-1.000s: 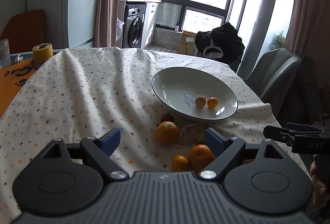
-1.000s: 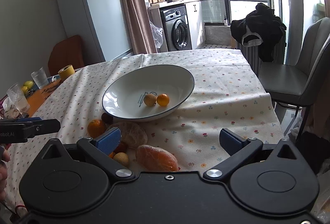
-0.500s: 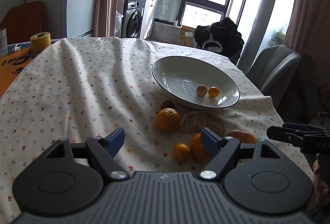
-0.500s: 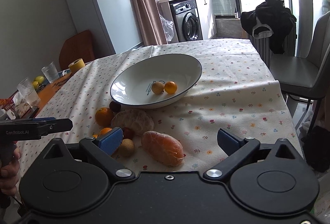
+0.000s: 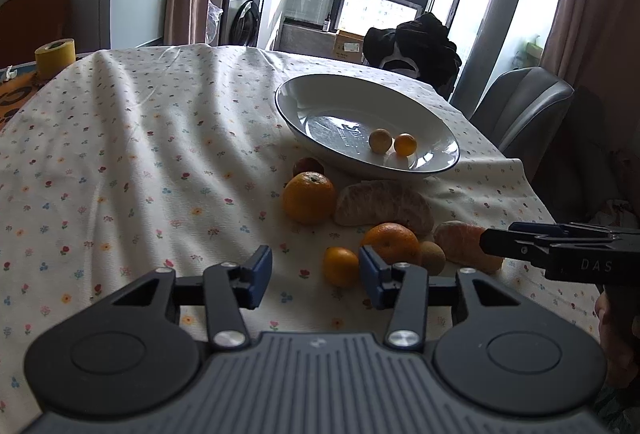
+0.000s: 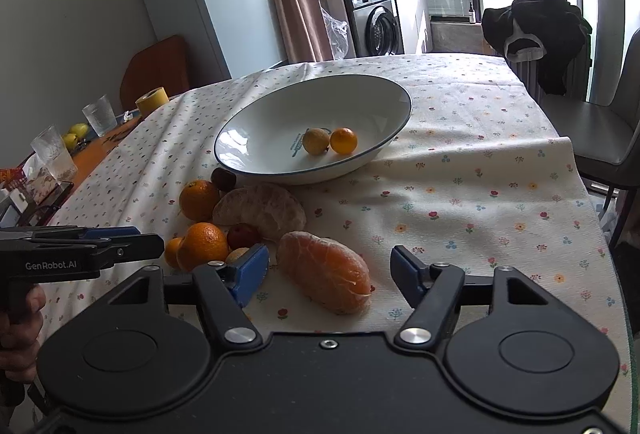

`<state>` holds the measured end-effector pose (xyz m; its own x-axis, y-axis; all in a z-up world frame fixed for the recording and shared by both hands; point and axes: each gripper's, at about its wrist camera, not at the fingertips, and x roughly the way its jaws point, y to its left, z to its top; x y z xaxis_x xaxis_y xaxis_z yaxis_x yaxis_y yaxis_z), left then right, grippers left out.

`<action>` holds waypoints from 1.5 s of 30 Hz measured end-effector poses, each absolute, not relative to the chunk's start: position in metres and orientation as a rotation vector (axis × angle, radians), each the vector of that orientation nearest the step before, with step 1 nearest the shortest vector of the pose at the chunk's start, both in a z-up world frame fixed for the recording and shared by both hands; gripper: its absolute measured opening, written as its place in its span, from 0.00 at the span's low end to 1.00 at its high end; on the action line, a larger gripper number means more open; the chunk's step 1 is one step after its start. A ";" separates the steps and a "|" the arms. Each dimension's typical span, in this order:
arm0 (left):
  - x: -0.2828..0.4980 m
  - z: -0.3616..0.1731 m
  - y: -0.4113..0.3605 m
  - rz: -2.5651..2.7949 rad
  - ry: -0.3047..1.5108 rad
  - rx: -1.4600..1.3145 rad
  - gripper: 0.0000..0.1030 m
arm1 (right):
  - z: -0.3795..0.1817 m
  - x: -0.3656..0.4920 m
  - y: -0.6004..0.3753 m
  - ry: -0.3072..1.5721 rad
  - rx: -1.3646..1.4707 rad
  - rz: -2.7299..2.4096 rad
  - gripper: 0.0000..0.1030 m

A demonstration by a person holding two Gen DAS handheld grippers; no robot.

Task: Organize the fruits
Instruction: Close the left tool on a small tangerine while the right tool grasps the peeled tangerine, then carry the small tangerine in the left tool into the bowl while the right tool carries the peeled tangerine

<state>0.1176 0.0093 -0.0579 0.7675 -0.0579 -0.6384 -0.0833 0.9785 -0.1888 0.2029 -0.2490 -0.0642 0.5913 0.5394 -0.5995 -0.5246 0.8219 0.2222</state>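
Left wrist view: the left gripper [image 5: 312, 276] is held low over the cloth-covered counter [image 5: 132, 162], jaws apart and empty. A small mandarin [image 5: 341, 267] lies just inside the right blue pad; a larger orange [image 5: 391, 243] sits just behind it, touching a small brown fruit [image 5: 432, 257]. Further back, a whole orange [image 5: 309, 197] and a peeled pale fruit [image 5: 383, 203] lie near the white bowl [image 5: 320, 94], in which two small fruits are already placed. The small mandarin is judged the likely target; the jaws should be shifted right to centre on it, so the larger orange is not nudged.

Right wrist view: the right gripper [image 6: 329, 276] is seen with jaws wide apart, nothing gripped. A peeled orange fruit [image 6: 324, 271] lies on the counter between the pads, nearer the left one. Being soft and skinless, it should be closed on gently across its narrow width, then lifted clear before being carried to the bowl.
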 end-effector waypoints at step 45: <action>0.113 -0.061 0.013 -0.001 0.694 -0.229 0.21 | -0.079 0.199 -0.218 0.719 -0.150 0.637 0.48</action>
